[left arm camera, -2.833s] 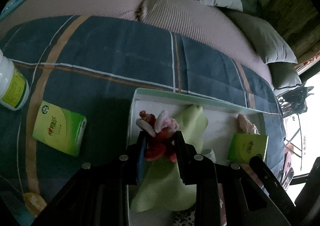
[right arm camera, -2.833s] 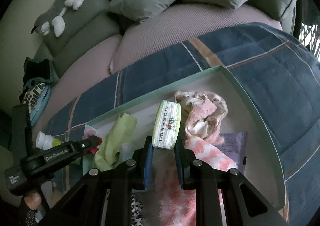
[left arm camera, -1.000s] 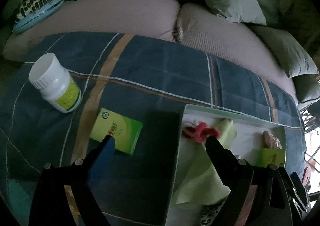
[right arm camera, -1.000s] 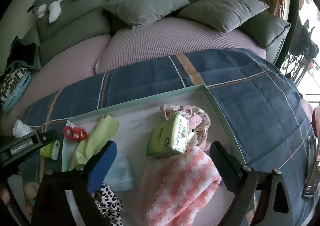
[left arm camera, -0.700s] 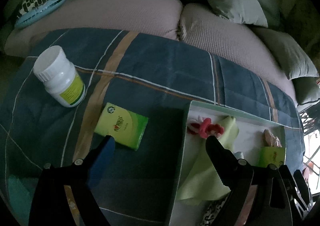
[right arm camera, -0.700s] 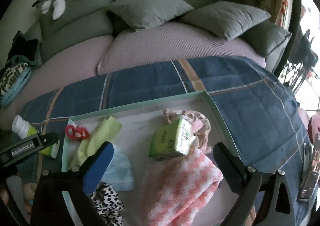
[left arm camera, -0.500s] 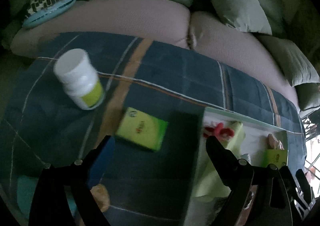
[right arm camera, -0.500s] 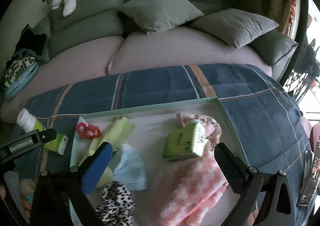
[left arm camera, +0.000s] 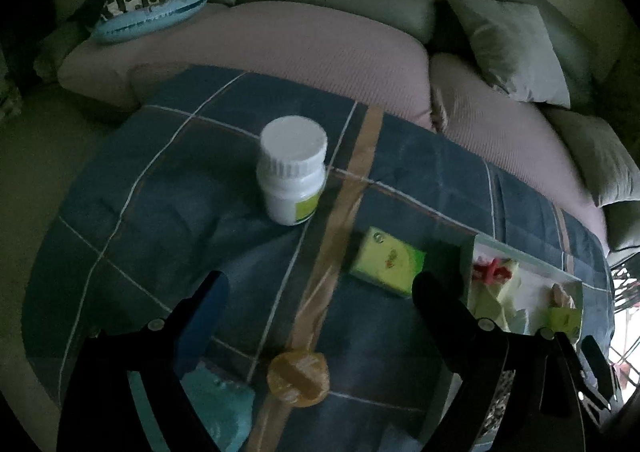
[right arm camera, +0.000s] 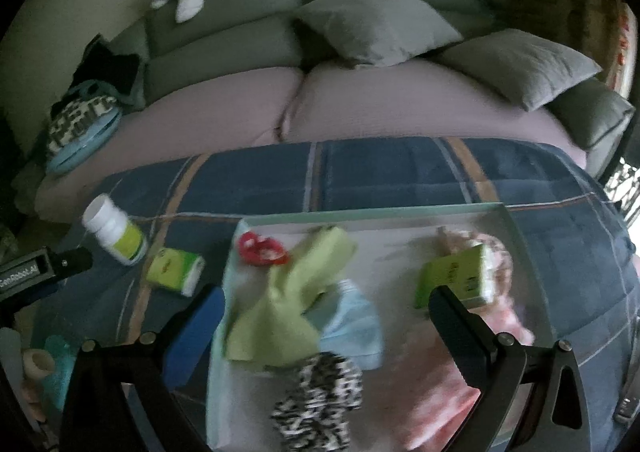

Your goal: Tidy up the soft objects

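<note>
Both grippers, left (left arm camera: 316,292) and right (right arm camera: 326,310), gape wide and empty. Next is probably the tissue pack (left arm camera: 387,262) beside the tray (right arm camera: 372,216): straddle its short sides, close gently, lift it over the rim.

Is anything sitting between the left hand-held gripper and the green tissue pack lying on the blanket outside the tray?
Nothing visible does. The left hand-held gripper is open, and only bare blanket lies between it and the green tissue pack. The white bottle stands off to the pack's far left, and the tray edge lies just beyond it.
</note>
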A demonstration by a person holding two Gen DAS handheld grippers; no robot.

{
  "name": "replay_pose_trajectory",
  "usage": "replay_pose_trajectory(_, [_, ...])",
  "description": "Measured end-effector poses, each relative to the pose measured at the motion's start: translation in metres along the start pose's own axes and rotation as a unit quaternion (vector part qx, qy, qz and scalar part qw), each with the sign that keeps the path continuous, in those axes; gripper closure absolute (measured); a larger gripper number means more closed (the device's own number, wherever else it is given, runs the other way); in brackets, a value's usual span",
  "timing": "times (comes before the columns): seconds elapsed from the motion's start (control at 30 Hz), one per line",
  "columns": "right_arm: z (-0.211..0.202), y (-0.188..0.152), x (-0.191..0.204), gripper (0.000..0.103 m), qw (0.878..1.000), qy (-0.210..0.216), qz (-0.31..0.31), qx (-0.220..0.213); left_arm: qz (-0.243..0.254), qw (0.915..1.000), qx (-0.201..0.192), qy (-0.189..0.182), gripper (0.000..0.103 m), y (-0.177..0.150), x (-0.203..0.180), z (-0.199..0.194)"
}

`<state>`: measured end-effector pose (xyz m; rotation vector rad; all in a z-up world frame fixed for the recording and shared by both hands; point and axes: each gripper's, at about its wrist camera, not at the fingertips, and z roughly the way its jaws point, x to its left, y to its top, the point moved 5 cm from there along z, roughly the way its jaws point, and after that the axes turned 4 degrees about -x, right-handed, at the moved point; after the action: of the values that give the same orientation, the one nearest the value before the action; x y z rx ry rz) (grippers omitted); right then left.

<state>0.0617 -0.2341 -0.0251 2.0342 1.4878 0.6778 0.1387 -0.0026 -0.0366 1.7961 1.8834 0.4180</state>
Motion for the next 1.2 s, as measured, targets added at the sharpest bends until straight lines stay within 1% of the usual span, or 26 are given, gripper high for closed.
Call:
replay_pose_trajectory(0.17, [0.009,-0.011,0.027,0.000,0.998,0.047,-0.003,0.037,0.006,0.9996,0.028,-0.006,0.010,-0.009,0.000,0.010])
replay_pose_trajectory(0.23, [0.013,-0.014,0.037,0.000,0.997,0.061,-0.010,0.050,0.012,0.9990,0.041,-0.017,0.010,-0.014,-0.002,0.011])
replay_pose_trajectory(0.27, [0.014,-0.016,0.041,0.000,0.996,0.063,-0.016,0.055,0.016,0.9983,0.050,-0.025,0.010,-0.015,-0.004,0.012])
replay_pose_trajectory(0.33, [0.017,-0.019,0.048,0.000,0.995,0.063,-0.028,0.065,0.026,0.9974,0.060,-0.029,0.010,-0.017,-0.004,0.012])
replay_pose_trajectory(0.47, [0.019,-0.021,0.050,0.000,0.995,0.066,-0.031,0.075,0.063,0.9953,0.072,-0.012,0.010,-0.020,-0.001,0.009])
replay_pose_trajectory(0.57, [0.019,-0.022,0.046,0.000,0.994,0.060,-0.023,0.083,0.061,0.9946,0.083,-0.006,0.010,-0.023,0.008,0.008])
replay_pose_trajectory(0.67, [0.018,-0.021,0.039,0.000,0.995,0.054,-0.016,0.083,0.066,0.9924,0.102,-0.018,0.010,-0.027,0.011,0.012])
replay_pose_trajectory(0.73, [0.017,-0.019,0.034,0.000,0.995,0.050,-0.010,0.081,0.088,0.9876,0.126,-0.033,0.010,-0.030,0.007,0.017])
replay_pose_trajectory(0.87, [0.016,-0.017,0.026,0.000,0.995,0.051,0.006,0.082,0.144,0.9776,0.151,-0.025,0.010,-0.037,0.000,0.020])
replay_pose_trajectory(0.97, [0.017,-0.018,0.023,0.000,0.995,0.055,0.014,0.085,0.162,0.9707,0.174,-0.034,0.010,-0.040,-0.004,0.026])
replay_pose_trajectory(1.07, [0.019,-0.019,0.021,0.000,0.994,0.054,0.019,0.090,0.178,0.9650,0.191,-0.027,0.011,-0.044,-0.005,0.033])
replay_pose_trajectory(1.1, [0.019,-0.019,0.020,0.000,0.994,0.052,0.020,0.089,0.195,0.9610,0.195,-0.019,0.011,-0.044,-0.007,0.036])
replay_pose_trajectory(1.13, [0.020,-0.019,0.019,0.000,0.995,0.050,0.021,0.089,0.205,0.9586,0.197,-0.015,0.013,-0.044,-0.009,0.038])
replay_pose_trajectory(1.17, [0.020,-0.019,0.017,0.000,0.995,0.049,0.023,0.089,0.220,0.9541,0.203,-0.011,0.017,-0.045,-0.011,0.041])
replay_pose_trajectory(1.2, [0.021,-0.019,0.016,0.000,0.994,0.048,0.025,0.090,0.227,0.9511,0.209,-0.010,0.019,-0.045,-0.013,0.043])
